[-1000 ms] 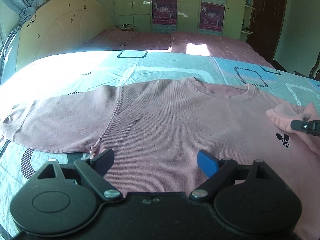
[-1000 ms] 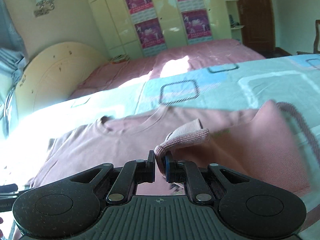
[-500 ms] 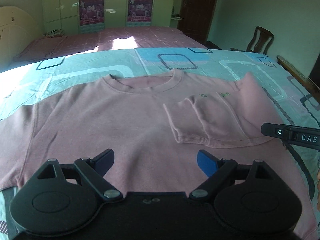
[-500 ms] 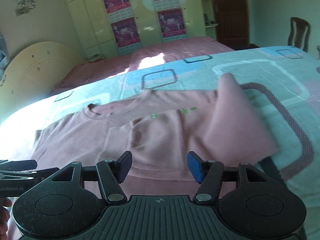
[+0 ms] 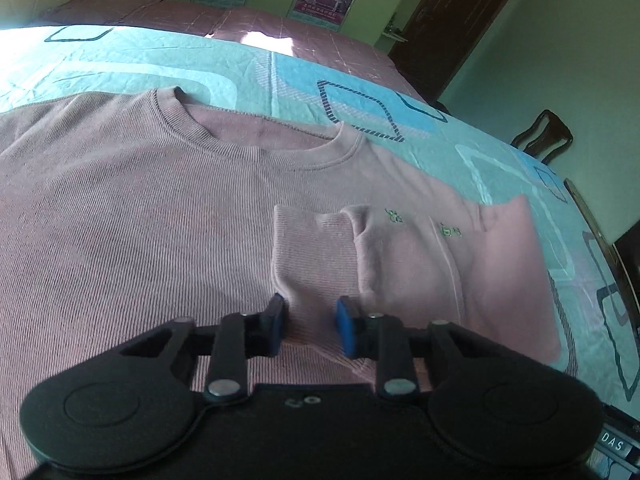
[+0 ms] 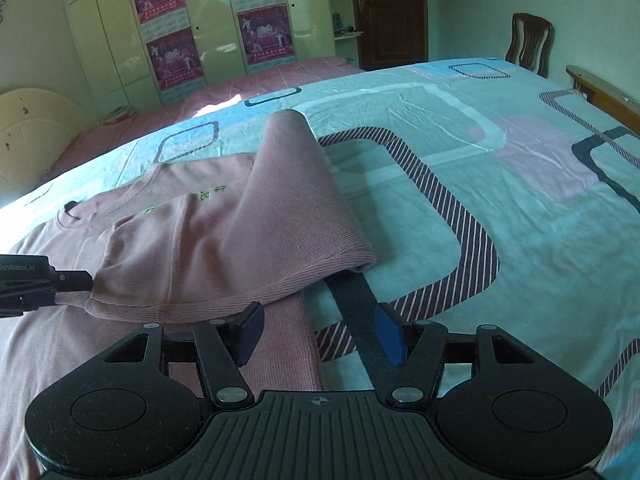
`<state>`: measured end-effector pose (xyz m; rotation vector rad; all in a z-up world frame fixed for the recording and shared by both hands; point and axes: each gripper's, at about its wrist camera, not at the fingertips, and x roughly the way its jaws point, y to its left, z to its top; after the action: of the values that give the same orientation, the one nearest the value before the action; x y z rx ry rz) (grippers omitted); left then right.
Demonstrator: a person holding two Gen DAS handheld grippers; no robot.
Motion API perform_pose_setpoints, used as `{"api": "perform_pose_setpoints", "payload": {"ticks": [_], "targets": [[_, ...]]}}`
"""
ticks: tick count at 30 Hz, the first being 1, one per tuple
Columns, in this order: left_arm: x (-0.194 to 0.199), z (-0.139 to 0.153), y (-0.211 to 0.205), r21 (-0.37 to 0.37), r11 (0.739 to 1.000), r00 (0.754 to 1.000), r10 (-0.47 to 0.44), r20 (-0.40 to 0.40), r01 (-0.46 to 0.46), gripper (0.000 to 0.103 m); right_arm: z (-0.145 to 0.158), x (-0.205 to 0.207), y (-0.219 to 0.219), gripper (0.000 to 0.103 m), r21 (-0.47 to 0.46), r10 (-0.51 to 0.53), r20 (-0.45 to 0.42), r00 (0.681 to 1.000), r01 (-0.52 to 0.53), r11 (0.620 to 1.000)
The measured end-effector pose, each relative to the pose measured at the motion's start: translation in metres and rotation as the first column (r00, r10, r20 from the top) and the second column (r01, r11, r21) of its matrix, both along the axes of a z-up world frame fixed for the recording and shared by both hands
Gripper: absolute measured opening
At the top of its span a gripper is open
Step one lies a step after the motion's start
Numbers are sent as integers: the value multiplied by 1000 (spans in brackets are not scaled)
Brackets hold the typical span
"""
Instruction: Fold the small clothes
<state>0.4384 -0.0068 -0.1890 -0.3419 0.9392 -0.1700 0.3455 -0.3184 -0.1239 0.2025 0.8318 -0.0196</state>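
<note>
A pink long-sleeved sweater (image 5: pixel 132 216) lies flat on the bed, neck hole away from me. Its right sleeve (image 5: pixel 420 272) is folded inward over the chest, ribbed cuff (image 5: pixel 312 260) pointing at me. My left gripper (image 5: pixel 310 330) straddles the cuff end, jaws partly closed around it, not clamped. In the right wrist view the folded sleeve (image 6: pixel 248 236) shows as a raised hump. My right gripper (image 6: pixel 320 334) is open and empty at the sweater's right side edge (image 6: pixel 288 344). The left gripper's tip (image 6: pixel 44 280) touches the cuff there.
The bed has a turquoise patterned cover (image 6: pixel 460 168). A second bed with a pink cover (image 5: pixel 224 20) stands behind it. A wooden chair (image 6: pixel 528 42) and a dark door (image 6: pixel 390 12) are at the right. A wooden bed frame edge (image 6: pixel 600 96) runs along the far right.
The right gripper let go of the cuff after laying the sleeve across the chest and drew back to the sweater's right edge. The left gripper moved right, onto the cuff, its jaws narrowing.
</note>
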Motion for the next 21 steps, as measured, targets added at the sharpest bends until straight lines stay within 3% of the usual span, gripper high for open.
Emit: {"api": "perform_pose_setpoints", "payload": {"ticks": [4,9,14,16,18,19,21], "targets": [[0,16,-1,-6,1000,998,-4,64,4,9,-6,7,-2,61,0,9,-4,1000,-9,1000],[-6,77,17,-51,998,973,37,226,-27,9,-14,21,1,61,12,17,-10,1000,-17,1000],[-14,110,52,-28,995,941,103,324,-99,9,-17,40,15,60,32,34,6,999,-34,999],[-17,106,66,32,990,938,119,325,-137,9,-17,46,22,60,27,46,14,999,-46,999],[-18,89,79,44,984,950,154,270,-172,9,-20,51,28,38,21,62,11,998,-62,998],[-20,76,86,61,980,957,170,235,-189,9,-21,53,29,16,22,64,2,998,-65,998],[-22,55,92,92,974,964,187,188,-206,9,-22,53,29,13,17,51,8,999,-51,999]]}}
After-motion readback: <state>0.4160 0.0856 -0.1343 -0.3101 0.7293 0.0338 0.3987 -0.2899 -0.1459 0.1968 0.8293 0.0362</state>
